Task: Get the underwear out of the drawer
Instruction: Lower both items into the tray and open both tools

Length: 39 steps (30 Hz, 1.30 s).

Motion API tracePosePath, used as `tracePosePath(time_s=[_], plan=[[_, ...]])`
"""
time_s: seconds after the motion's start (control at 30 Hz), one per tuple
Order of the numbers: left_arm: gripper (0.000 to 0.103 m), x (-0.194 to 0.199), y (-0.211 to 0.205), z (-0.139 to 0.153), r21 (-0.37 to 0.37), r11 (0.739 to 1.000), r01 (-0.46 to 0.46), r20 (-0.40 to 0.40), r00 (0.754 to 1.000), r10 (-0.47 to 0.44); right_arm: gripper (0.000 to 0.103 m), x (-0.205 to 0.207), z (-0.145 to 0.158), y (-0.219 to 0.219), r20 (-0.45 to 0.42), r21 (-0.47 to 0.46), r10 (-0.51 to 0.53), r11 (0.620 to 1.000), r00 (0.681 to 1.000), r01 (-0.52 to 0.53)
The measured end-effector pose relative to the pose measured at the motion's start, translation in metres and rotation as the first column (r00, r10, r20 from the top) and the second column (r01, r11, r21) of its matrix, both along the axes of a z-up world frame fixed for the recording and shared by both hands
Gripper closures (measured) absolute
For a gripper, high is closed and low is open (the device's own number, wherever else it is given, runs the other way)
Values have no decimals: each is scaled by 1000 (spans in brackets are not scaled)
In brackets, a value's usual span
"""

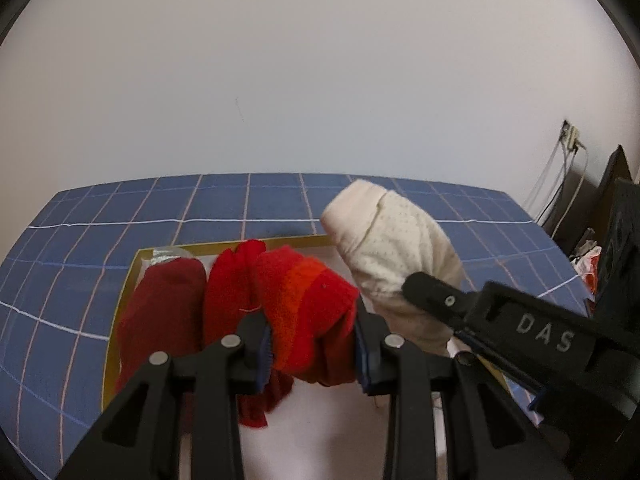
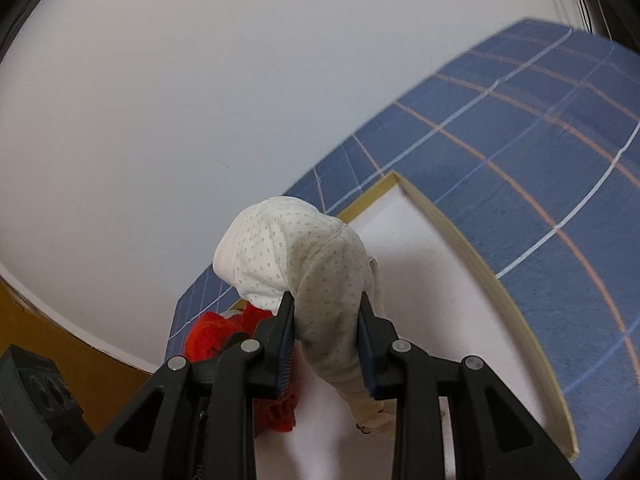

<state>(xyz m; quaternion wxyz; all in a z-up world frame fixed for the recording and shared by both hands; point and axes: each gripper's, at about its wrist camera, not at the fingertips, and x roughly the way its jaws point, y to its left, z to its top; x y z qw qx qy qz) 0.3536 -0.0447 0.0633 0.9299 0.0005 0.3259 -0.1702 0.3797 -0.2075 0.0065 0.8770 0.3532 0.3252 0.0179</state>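
Left gripper (image 1: 314, 344) jaws clench red underwear (image 1: 308, 304); right gripper (image 2: 326, 354) jaws clench cream underwear (image 2: 316, 280). Both bundles lifted above drawer (image 2: 460, 236). Keep grip firm, clear rim, set down on checkered table (image 1: 100, 220) beside drawer's edge.

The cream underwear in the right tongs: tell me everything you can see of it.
The cream underwear is a soft rolled bundle of pale knit fabric with a fine dotted print and a plain seamed band at one end. The right tongs pinch its lower middle between their blue pads, and it stands tilted above the yellow-rimmed drawer. Its lower end hangs behind the tongs toward the white drawer floor. The red underwear sits close beside it.
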Motion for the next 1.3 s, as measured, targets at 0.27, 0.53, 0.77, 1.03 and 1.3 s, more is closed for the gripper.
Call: tracePosePath(time_s=[0.27,0.53,0.77,1.03,1.3], plan=[[72,32,-8,-25,23,1000,-13,-71,997,15,72,22,-22,-1,-53,26,-2,1000,999,3],[68,39,-20,-34,64,998,-22,-100,995,28,67,39,-31,3,-61,35,32,999,998,-30],[20,39,-20,-33,84,995,-47,-105,993,56,32,36,-40,-12,-33,151,50,988,998,-45],[2,7,-10,-7,74,994,-82,-40,996,86,32,-5,-2,-23,83,87,49,995,995,-57],[0,-36,18,7,36,991,-126,0,992,126,32,-66,6,-31,124,-42,50,998,991,-45]])
